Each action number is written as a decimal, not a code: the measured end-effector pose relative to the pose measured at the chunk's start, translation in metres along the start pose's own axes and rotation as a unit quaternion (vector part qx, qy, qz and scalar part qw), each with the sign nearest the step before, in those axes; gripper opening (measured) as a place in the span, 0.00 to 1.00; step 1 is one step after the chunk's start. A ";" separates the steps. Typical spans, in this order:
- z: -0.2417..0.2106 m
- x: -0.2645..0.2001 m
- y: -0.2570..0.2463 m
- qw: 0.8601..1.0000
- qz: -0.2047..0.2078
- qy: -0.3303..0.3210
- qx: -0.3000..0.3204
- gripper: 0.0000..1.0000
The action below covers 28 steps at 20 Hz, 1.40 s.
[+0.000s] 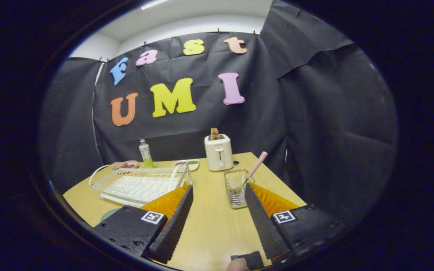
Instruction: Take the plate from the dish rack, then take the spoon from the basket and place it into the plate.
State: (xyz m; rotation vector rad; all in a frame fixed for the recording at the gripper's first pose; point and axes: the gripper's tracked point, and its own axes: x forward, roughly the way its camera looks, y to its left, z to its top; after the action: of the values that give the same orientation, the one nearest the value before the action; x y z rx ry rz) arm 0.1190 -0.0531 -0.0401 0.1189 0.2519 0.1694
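Observation:
My gripper is open above the wooden table, with nothing between its ridged black fingers. A clear basket stands just off the right fingertip. The spoon leans in it, its pink checked handle sticking up to the right. The white wire dish rack sits just beyond the left finger, and I see no dish standing in it. A pale green round edge, probably the plate, lies on the table in front of the rack, mostly hidden by the left finger's body.
A white toaster with bread in its slot stands at the back of the table. A green tube, a pink dish and a small white tray lie behind the rack. The table's right edge runs close to the basket.

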 end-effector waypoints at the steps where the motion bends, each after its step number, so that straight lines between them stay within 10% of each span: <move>1: 0.004 0.009 -0.013 1.000 -0.009 -0.007 -0.001 0.90; 13: 0.005 0.146 -0.066 0.999 0.031 0.025 0.012 0.83; 28: 0.011 0.168 -0.035 0.992 0.085 0.034 0.081 0.14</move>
State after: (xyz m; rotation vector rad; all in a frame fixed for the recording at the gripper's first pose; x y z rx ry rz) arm 0.2869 -0.0579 -0.0744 0.2958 0.3237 0.3238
